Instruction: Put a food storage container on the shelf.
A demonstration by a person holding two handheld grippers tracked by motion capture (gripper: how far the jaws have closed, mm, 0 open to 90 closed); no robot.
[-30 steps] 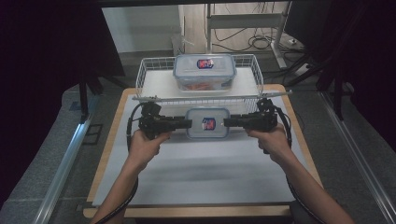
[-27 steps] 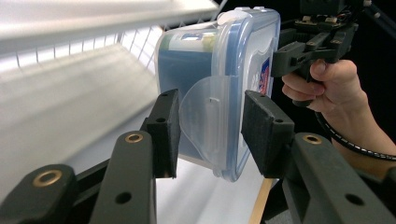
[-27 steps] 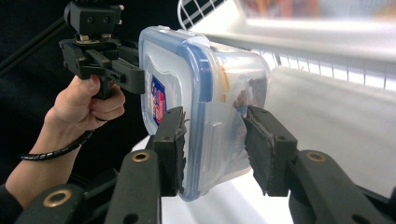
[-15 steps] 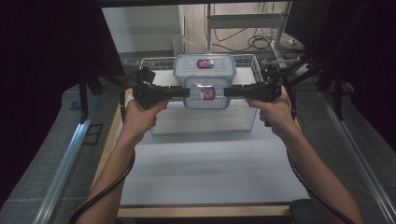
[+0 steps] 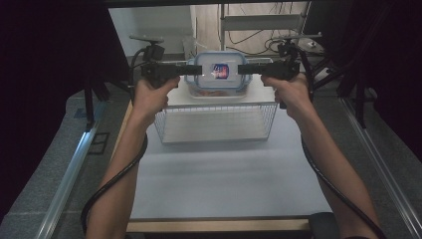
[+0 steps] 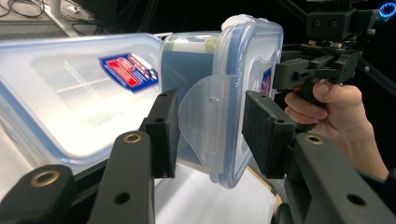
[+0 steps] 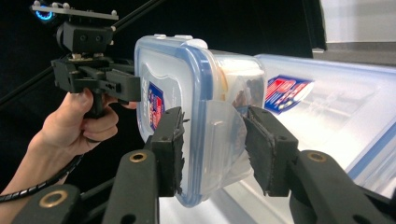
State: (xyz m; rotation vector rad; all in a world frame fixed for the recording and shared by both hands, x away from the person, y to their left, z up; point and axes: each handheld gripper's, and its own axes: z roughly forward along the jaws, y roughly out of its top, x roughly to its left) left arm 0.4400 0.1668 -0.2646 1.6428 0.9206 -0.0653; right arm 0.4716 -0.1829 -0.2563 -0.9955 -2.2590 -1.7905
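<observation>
A small clear container [image 5: 219, 71] with a blue-rimmed lid and a red-and-blue logo hangs in the air between my two grippers. My left gripper [image 5: 198, 69] is shut on its left end and my right gripper [image 5: 241, 69] on its right end. In the left gripper view the pads [image 6: 261, 133] clamp across the latch flap of the small container [image 6: 243, 60]. The right gripper view shows the same hold on the small container [image 7: 168, 60], with brown food inside. A larger matching container [image 5: 219, 92] lies just behind and below, in the wire basket [image 5: 214, 122].
The white table mat [image 5: 224, 174] stretches from the basket toward the person. Black stands and dark curtains flank the table. Metal rails [image 5: 69, 169] run along both sides. Cables trail from both grippers along the forearms.
Both hands have lifted the small container off the table mat and carried it up and away from the person, to above the basket and the larger container.
</observation>
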